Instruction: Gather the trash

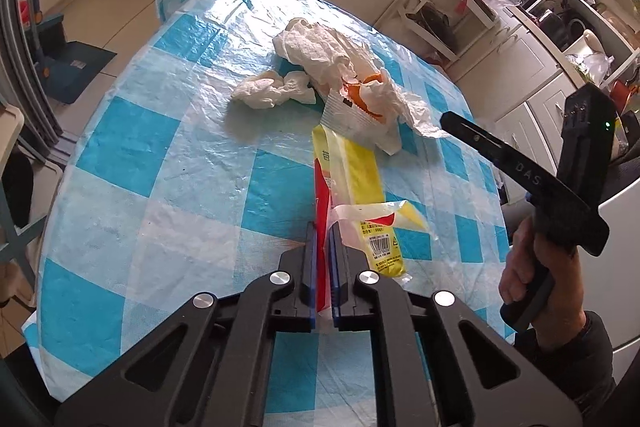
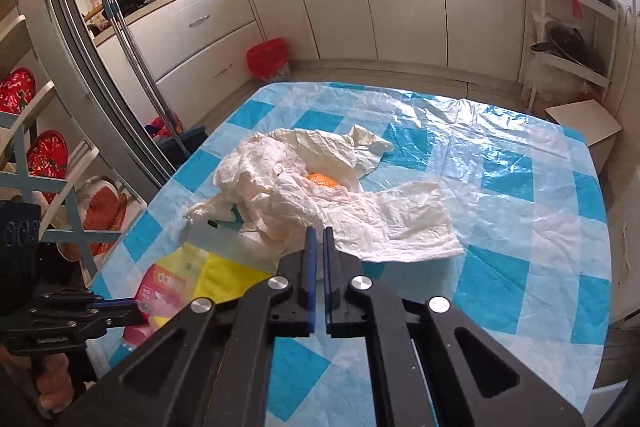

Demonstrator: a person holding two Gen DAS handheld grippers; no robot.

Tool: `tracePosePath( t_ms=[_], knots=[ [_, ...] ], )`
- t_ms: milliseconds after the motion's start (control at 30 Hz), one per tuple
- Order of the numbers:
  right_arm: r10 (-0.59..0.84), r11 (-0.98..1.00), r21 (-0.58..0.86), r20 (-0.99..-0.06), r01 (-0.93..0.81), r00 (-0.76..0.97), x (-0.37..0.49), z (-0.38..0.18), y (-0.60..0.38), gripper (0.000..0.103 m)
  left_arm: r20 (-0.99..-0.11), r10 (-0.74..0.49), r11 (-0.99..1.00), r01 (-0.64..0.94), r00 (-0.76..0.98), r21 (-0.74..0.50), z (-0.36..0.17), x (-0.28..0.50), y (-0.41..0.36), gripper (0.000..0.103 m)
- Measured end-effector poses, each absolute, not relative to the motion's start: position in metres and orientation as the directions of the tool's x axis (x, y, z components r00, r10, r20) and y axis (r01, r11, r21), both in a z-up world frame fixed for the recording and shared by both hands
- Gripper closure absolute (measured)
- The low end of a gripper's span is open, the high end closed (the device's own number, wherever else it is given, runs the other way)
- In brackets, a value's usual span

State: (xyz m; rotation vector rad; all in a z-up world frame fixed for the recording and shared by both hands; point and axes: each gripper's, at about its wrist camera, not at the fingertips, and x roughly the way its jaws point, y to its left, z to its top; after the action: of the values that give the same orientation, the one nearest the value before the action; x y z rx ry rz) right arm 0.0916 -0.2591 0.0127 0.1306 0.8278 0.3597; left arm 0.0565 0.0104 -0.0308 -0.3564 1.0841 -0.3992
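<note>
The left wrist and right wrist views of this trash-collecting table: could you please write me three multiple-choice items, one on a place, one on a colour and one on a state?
1. Where does the red-lined bin stand?
A. On the table
B. On the floor by the cabinets
C. On the counter

2. What colours is the checked table cover?
A. Blue and white
B. Green and black
C. Red and grey

3. What is the state of the left gripper?
A. Wide open over the table
B. Shut on a crumpled tissue
C. Shut on the yellow and red wrapper

Answers:
1. B, since the right wrist view shows it on the floor beyond the table's far edge.
2. A, as both views show blue and white squares.
3. C, because the wrapper's end sits pinched between the blue fingers in the left wrist view.
</note>
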Motion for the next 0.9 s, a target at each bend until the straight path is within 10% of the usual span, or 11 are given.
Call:
tracePosePath(
  t_ms=[100,200,233,400,567,767,900],
  knots=[
    [0.33,0.94,0.192,-0.726,-0.284,0.603,0.086,0.014,-0.258,0.096,-0.776,-0.479,0.873,0.132,0.409,-0.469,-0.032,0.056,0.012,0.098],
    [0.257,0.952,0.078,-0.736,-0.297,0.627,0.088,0.006,-0.247,0.031,-0.775,-0.483,0.869,0.114,0.407,-0.482,-0.034,0.056,0.015,0.098],
    [0.25,0.948,0.05,-0.727,-0.313,0.639,0.09,0.004,-0.241,0.031,-0.776,-0.483,0.868,0.109,0.406,-0.484,-0.036,0.055,0.017,0.098],
    [0.138,0.939,-0.115,-0.736,-0.324,0.662,0.105,-0.015,-0.216,0.032,-0.785,-0.472,0.874,0.094,0.401,-0.478,-0.041,0.056,0.021,0.098],
    [0.257,0.958,0.118,-0.76,-0.262,0.597,0.123,-0.023,-0.243,0.097,-0.789,-0.476,0.873,0.1,0.388,-0.477,-0.043,0.058,0.021,0.098],
    [0.396,0.918,0.3,-0.712,-0.259,0.58,0.105,-0.005,-0.274,0.099,-0.791,-0.499,0.861,0.098,0.356,-0.499,-0.05,0.062,0.016,0.095],
    [0.489,0.872,0.392,-0.683,-0.293,0.542,0.076,0.011,-0.289,0.099,-0.783,-0.504,0.856,0.093,0.365,-0.508,-0.052,0.063,0.011,0.071]
  ],
)
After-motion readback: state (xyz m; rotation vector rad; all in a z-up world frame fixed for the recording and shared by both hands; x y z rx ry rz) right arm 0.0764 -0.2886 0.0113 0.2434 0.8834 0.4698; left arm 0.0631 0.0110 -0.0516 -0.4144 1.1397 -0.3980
